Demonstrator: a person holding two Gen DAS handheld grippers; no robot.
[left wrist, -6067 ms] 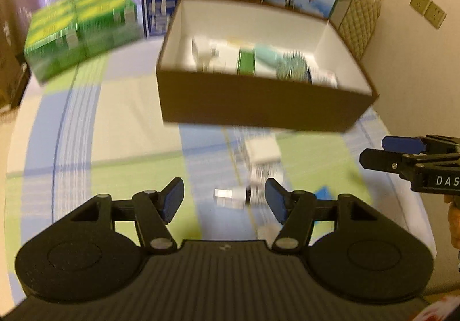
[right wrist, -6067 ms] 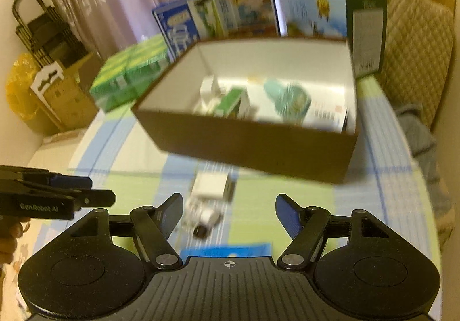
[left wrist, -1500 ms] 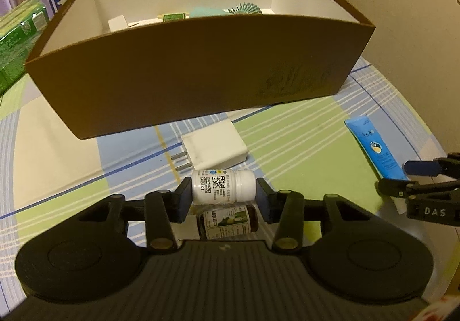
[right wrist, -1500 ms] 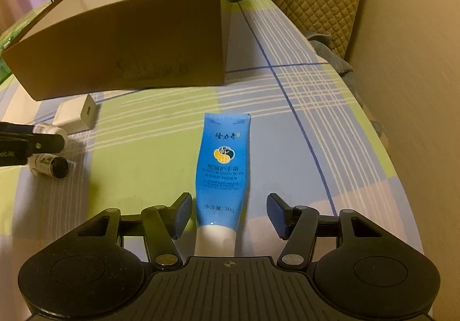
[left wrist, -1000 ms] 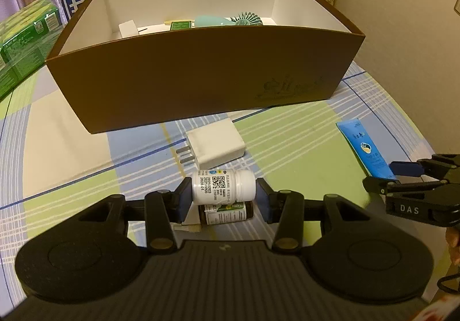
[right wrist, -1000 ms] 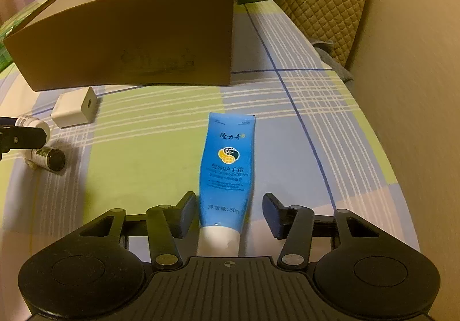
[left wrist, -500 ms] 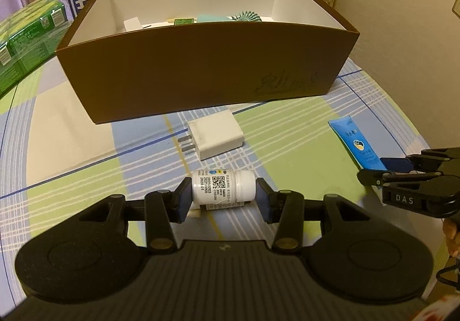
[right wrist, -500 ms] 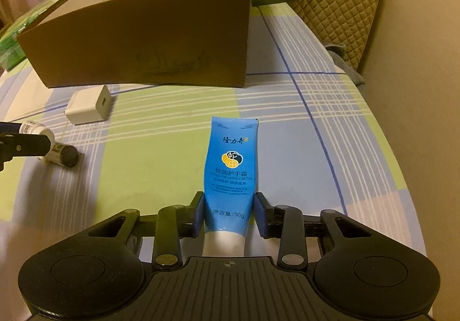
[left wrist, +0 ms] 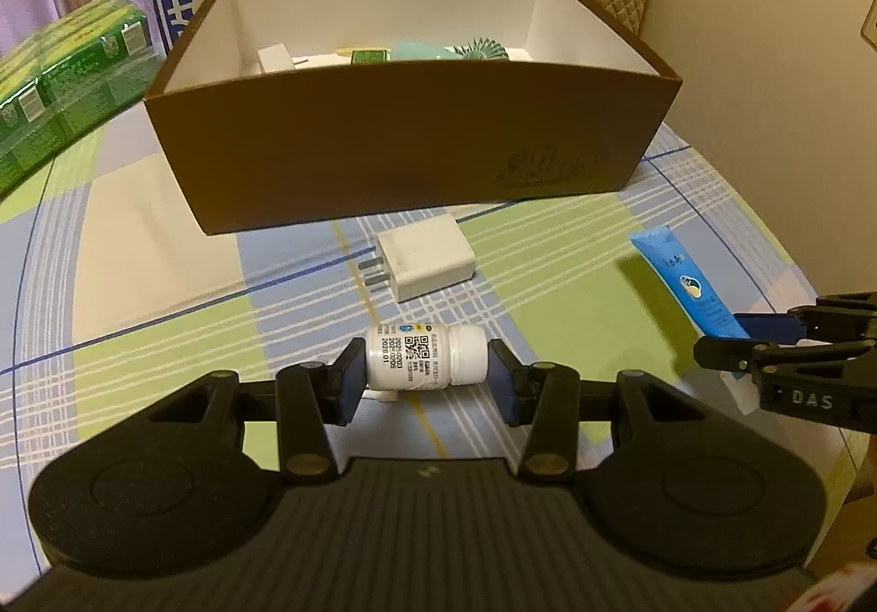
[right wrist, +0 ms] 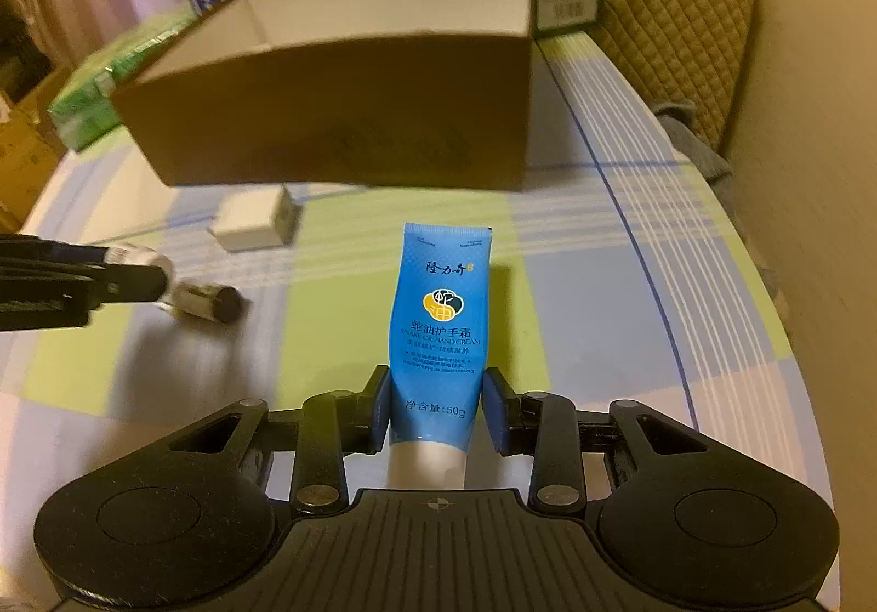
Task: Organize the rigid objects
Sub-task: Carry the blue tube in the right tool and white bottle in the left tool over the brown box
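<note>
The left gripper (left wrist: pixel 425 373), low in the frame's centre, pinches a white pill bottle (left wrist: pixel 425 357) end to end, base against one pad and cap against the other, lifted clear of the checked tablecloth (left wrist: pixel 164 338). In the right wrist view, the right gripper (right wrist: pixel 436 412) clamps a blue hand cream tube (right wrist: pixel 441 321) near its white cap, the tube pointing up the frame. Still loose on the cloth are a white plug adapter (left wrist: pixel 425 258) at mid-frame and a small dark-capped bottle (right wrist: pixel 205 302) at the left. Beyond them, the open brown cardboard box (left wrist: pixel 383 140) already holds several items, including a teal brush. By appearances roughly half done: two pieces in hand, two to collect.
</note>
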